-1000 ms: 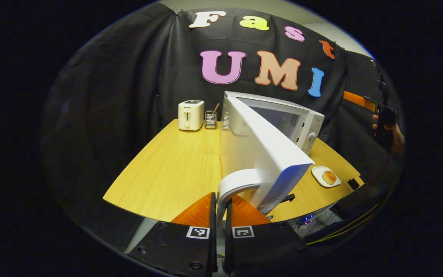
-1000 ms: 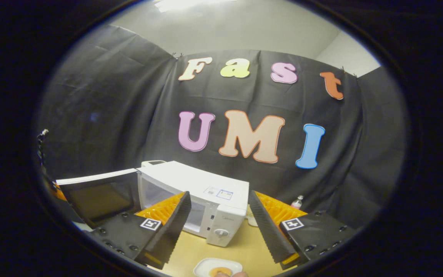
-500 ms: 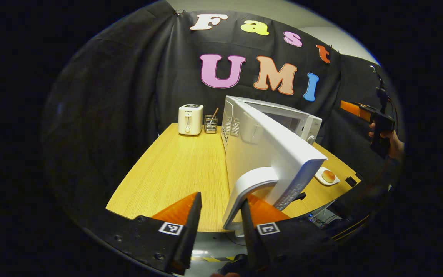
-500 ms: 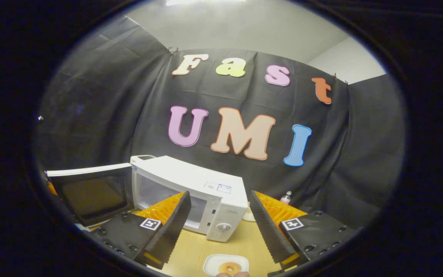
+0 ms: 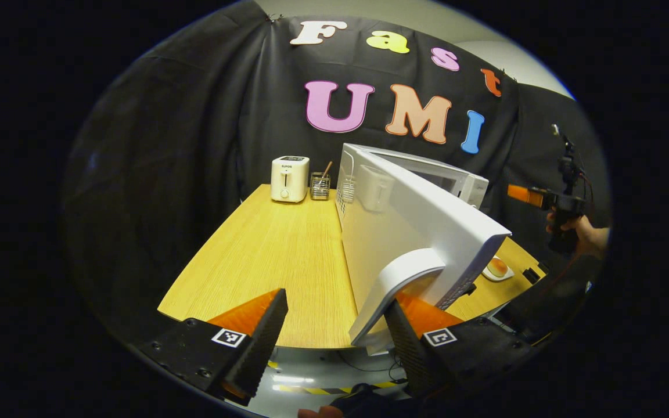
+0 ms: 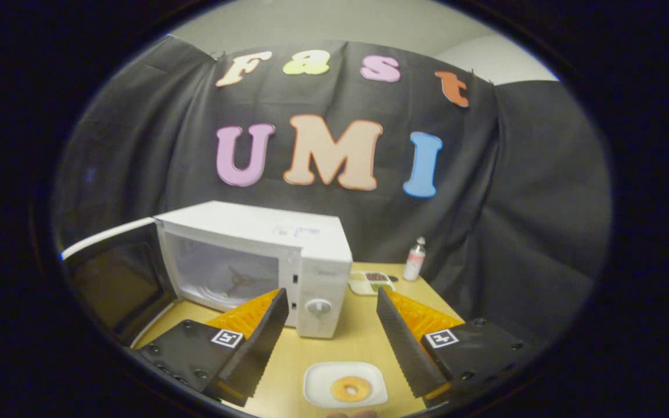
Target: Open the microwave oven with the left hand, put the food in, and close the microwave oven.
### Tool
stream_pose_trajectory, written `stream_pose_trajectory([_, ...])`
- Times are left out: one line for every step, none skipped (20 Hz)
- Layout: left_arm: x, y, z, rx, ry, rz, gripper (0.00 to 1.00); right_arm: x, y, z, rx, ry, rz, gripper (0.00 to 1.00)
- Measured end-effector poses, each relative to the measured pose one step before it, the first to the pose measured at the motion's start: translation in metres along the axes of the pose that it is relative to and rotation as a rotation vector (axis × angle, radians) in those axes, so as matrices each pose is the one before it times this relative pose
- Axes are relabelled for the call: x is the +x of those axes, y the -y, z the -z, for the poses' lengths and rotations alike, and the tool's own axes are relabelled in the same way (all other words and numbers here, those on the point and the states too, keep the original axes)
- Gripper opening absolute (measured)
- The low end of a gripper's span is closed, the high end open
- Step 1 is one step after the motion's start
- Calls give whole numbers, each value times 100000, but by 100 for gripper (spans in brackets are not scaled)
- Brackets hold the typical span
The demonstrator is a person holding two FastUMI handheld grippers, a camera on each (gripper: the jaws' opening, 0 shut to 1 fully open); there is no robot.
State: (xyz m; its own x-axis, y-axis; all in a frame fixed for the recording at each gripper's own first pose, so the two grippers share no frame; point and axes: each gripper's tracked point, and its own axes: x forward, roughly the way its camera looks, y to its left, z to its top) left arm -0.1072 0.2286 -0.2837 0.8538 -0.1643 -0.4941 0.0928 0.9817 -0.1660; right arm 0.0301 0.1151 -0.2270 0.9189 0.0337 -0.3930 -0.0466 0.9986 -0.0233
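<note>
We have the microwave oven point(image 6: 253, 261) standing open in the left half of the right gripper view, its door point(image 5: 421, 226) swung wide toward the lower centre of the left gripper view. Our left hand-held gripper point(image 5: 334, 337) is spread wide and grips nothing; the door handle point(image 5: 395, 290) sits between its fingers, close to the one on the right of the frame, though we cannot tell whether they touch. Our right hand-held gripper point(image 6: 330, 337) is also wide apart and empty, hovering above the food point(image 6: 351, 388), a ring-shaped pastry on a small white plate point(image 6: 317, 389) at the bottom centre of that view, on the wooden surface point(image 6: 363, 342) in front of the oven. The risks we see: the left fingers may catch the handle as they pull away and swing the door partly shut, narrowing the opening; the right fingers may pinch only the plate's rim, so the plate tilts and the pastry slides off; and a plate carried in too low may strike the front lip of the cavity.
</note>
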Motion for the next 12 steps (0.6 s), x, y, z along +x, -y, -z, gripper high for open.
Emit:
stream_pose_trajectory([-14, 43, -69, 128, 27, 52, 95, 512, 755, 2137, -1204, -4111, 1583, 97])
stream_pose_trajectory([12, 48, 16, -63, -236, 225, 95, 486, 367, 1988, -1591, -4097, 333, 97])
stream_pose_trajectory([-41, -25, 81, -492, -77, 131, 95, 494, -64, 2058, -2197, -4118, -150, 98])
stream_pose_trajectory([7, -46, 95, -557, -633, -64, 95, 535, -84, 1975, -2263, -4245, -575, 98])
stream_pose_trajectory([20, 29, 71, -324, -199, -158, 95, 345, -288, 1865, -1906, -3894, -882, 98])
stream_pose_trajectory([8, 14, -83, 83, -215, -435, 95, 348, -405, 1604, -1232, -3758, -1242, 98])
stream_pose_trajectory([-68, -18, 101, 164, -391, -500, 95, 178, -518, 1656, -485, -3250, -985, 98])
stream_pose_trajectory([-73, 85, -18, 212, -545, -366, 95, 159, -99, 1332, 26, -2962, -129, 98])
stream_pose_trajectory([32, 123, 29, 439, -510, -277, 95, 359, 149, 1063, 594, -2614, 26, 98])
stream_pose_trajectory([-37, 115, -6, 547, -443, -41, 95, 298, -28, 757, 932, -2234, -11, 98])
stream_pose_trajectory([8, 118, 85, 582, -671, -35, 95, 317, 191, 563, 715, -1450, 324, 99])
stream_pose_trajectory([-44, 98, 0, 628, -557, -49, 95, 254, 151, 436, 382, -1403, 361, 99])
